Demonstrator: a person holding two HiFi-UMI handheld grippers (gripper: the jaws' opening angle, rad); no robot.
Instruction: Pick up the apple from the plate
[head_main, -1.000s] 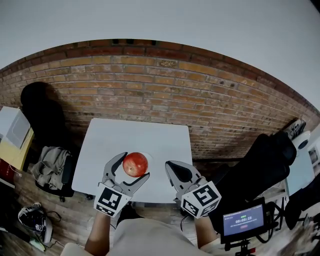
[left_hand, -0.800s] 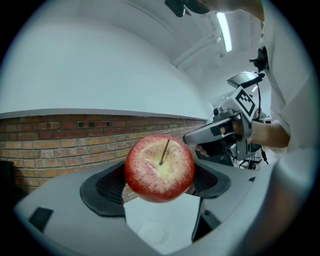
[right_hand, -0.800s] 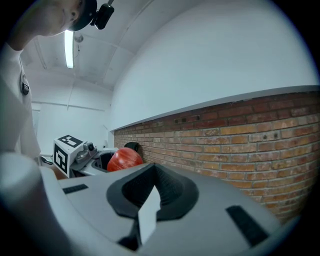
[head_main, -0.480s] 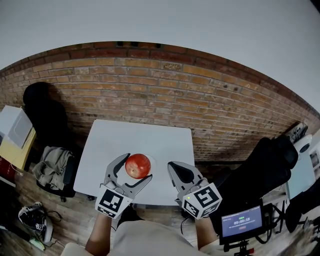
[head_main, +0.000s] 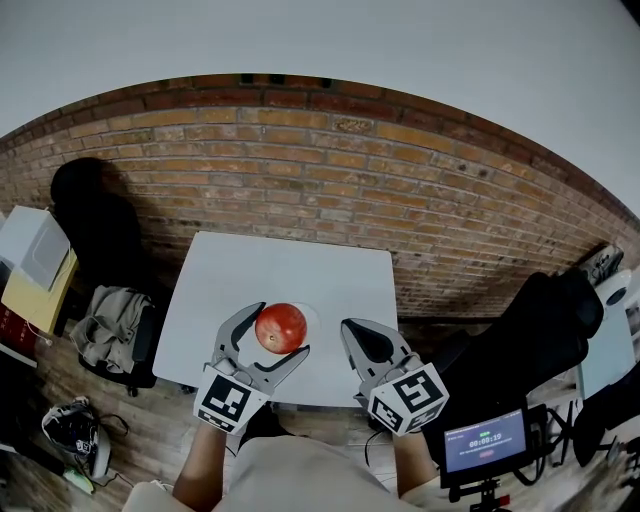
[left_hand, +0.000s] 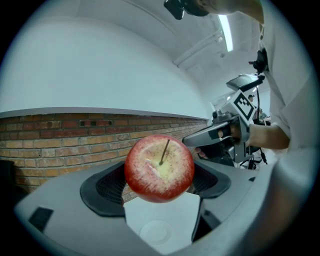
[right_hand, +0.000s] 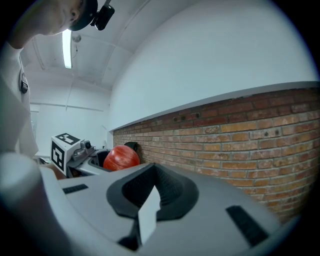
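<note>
A red apple (head_main: 281, 327) with its stem up sits between the fingers of my left gripper (head_main: 275, 338), which is shut on it and holds it in the air above the white table (head_main: 250, 270). In the left gripper view the apple (left_hand: 159, 167) fills the gap between the dark pads, and the small white plate (left_hand: 156, 231) lies bare on the table far below. A sliver of the plate (head_main: 308, 316) shows beside the apple in the head view. My right gripper (head_main: 366, 346) hovers to the right, shut on nothing. From its own view the apple (right_hand: 121, 157) appears at the left.
A brick wall (head_main: 330, 180) runs behind the table. A black chair (head_main: 90, 225) and a seat with clothes (head_main: 110, 320) stand at the left. A dark chair (head_main: 540, 330) and a small screen on a stand (head_main: 487, 438) are at the right.
The left gripper keeps its hold on the apple and has drifted slightly right. The right gripper holds its place beside it.
</note>
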